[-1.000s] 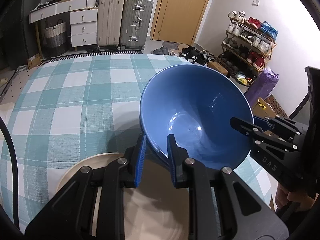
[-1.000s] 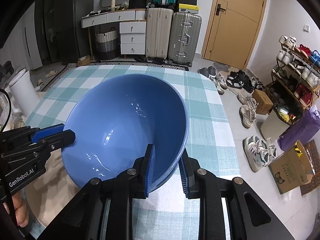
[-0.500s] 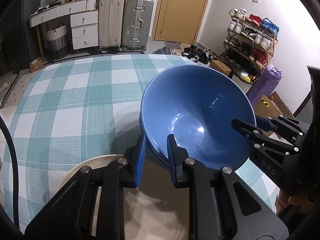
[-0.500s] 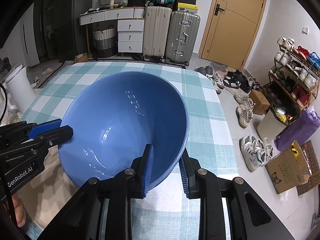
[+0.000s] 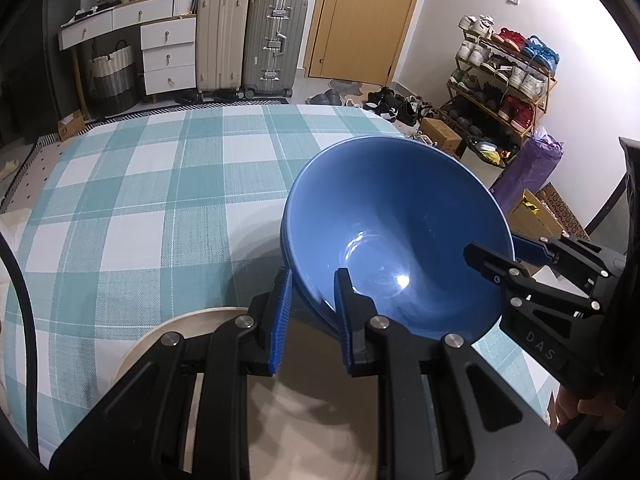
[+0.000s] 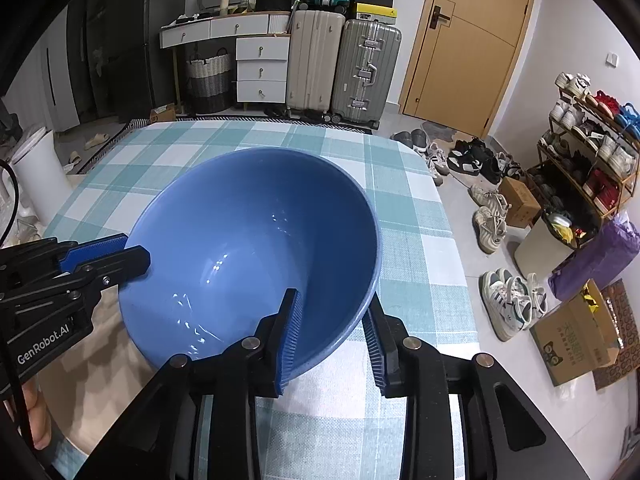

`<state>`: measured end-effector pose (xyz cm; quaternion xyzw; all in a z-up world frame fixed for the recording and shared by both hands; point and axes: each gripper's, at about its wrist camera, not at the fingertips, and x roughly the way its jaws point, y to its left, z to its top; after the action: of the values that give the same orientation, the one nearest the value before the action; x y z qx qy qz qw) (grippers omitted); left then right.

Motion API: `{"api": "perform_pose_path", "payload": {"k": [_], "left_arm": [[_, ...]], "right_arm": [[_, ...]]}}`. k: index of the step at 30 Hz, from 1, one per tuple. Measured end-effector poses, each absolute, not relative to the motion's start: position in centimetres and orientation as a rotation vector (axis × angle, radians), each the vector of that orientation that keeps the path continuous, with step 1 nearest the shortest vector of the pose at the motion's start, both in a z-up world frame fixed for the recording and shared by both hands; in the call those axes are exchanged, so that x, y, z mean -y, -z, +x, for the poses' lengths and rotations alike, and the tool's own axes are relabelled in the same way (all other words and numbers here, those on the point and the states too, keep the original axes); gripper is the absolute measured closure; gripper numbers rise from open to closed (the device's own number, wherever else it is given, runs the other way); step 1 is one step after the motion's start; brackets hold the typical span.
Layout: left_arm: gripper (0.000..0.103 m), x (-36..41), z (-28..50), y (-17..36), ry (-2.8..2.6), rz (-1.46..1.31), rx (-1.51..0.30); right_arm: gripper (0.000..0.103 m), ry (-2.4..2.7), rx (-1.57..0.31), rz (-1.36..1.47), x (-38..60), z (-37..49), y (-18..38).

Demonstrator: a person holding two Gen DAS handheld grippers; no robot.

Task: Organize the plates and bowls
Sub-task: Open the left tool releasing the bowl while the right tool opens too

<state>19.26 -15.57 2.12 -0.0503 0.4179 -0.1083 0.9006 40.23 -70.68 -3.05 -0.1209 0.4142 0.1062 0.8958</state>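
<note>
A large blue bowl (image 5: 396,232) is held in the air above the checked tablecloth by both grippers. My left gripper (image 5: 310,304) is shut on the bowl's near left rim, one finger inside and one outside. My right gripper (image 6: 334,328) is shut on the opposite rim of the bowl (image 6: 248,248) in the same way. Each gripper also shows in the other's view, the right one (image 5: 516,256) and the left one (image 6: 104,256). A cream plate (image 5: 168,344) lies on the table under the left gripper, partly hidden by it.
The table (image 5: 132,200) carries a teal and white checked cloth, with its right edge (image 6: 448,232) close to the bowl. Beyond it are suitcases (image 6: 344,64), a drawer unit, a door, shoes on the floor (image 6: 488,224) and a shoe rack (image 5: 504,80).
The bowl has risen a little and shifted slightly toward the cream plate, with both grippers holding its rim throughout.
</note>
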Motion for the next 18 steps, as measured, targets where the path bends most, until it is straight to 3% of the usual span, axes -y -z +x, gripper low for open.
{"api": "perform_pose_path", "payload": {"k": [4,6,12,17,18], "left_arm": [[0.086,15.3,19.4,-2.0,0.232,-0.110,-0.871],[0.086,15.1,19.5,-1.9,0.235,-0.116,-0.874],[0.084,15.2,19.7,-1.9,0.241,-0.101,-0.885],[0.070,15.0,19.8,-2.2,0.256,-0.105,-0.889],[0.061,15.0,19.8,-2.3,0.258,-0.105,-0.888]], "right_arm": [[0.068,-0.218,-0.856,-0.248,71.0,40.1,2.9],[0.056,-0.222,-0.852,-0.243,71.2,40.0,2.8],[0.041,-0.237,-0.854,-0.222,71.7,39.7,2.7],[0.024,-0.258,-0.855,-0.191,71.9,39.6,2.5],[0.020,-0.262,-0.854,-0.184,72.0,39.6,2.4]]}}
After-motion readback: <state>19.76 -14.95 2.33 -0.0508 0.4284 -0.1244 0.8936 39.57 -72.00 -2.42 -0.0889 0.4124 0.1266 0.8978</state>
